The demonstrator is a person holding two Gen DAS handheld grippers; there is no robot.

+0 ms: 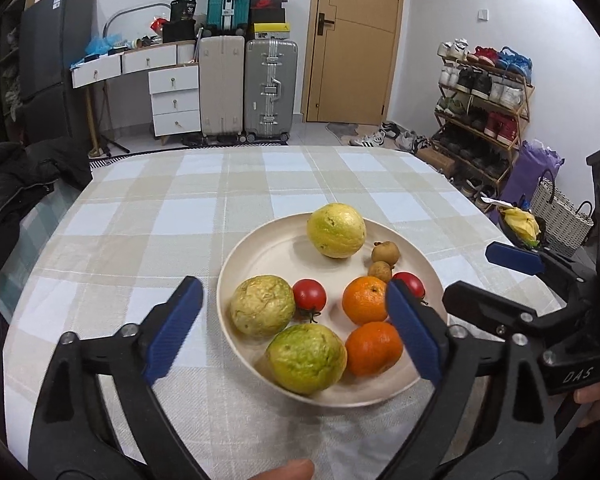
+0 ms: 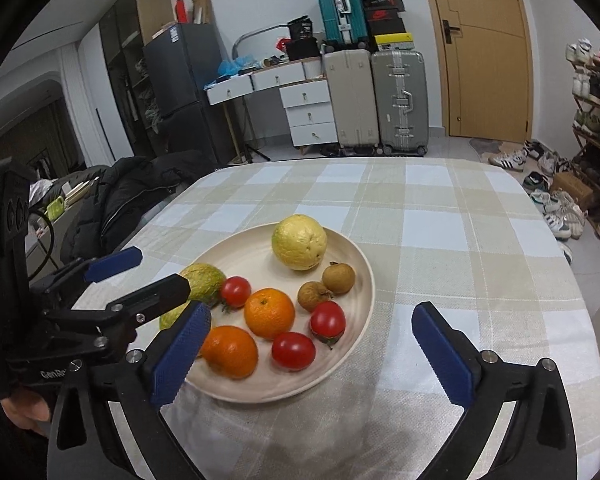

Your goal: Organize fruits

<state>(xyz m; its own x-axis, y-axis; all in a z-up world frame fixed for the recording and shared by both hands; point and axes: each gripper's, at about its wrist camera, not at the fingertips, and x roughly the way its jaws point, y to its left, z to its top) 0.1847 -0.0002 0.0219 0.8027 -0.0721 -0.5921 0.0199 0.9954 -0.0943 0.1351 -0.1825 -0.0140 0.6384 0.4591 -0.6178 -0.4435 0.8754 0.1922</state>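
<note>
A cream plate (image 1: 268,252) (image 2: 256,256) rests on the checked tablecloth and holds all the fruit. On it are three yellow-green guavas (image 1: 336,230) (image 1: 262,306) (image 1: 306,358), two oranges (image 1: 364,300) (image 1: 374,348), red tomatoes (image 1: 309,295) (image 2: 293,351) and two brown longans (image 1: 385,253) (image 2: 339,278). My left gripper (image 1: 292,283) (image 2: 162,267) hovers open over the plate's near left side with nothing between its blue pads. My right gripper (image 2: 310,308) (image 1: 469,273) is open and empty too, above the plate's near right edge.
The table (image 2: 460,240) has a rounded far edge. A black jacket (image 2: 140,196) lies over a seat at its left. Beyond stand suitcases (image 1: 270,88), white drawers (image 1: 174,100), a door (image 1: 356,40) and a shoe rack (image 1: 484,100). A woven basket (image 1: 560,216) sits at the right.
</note>
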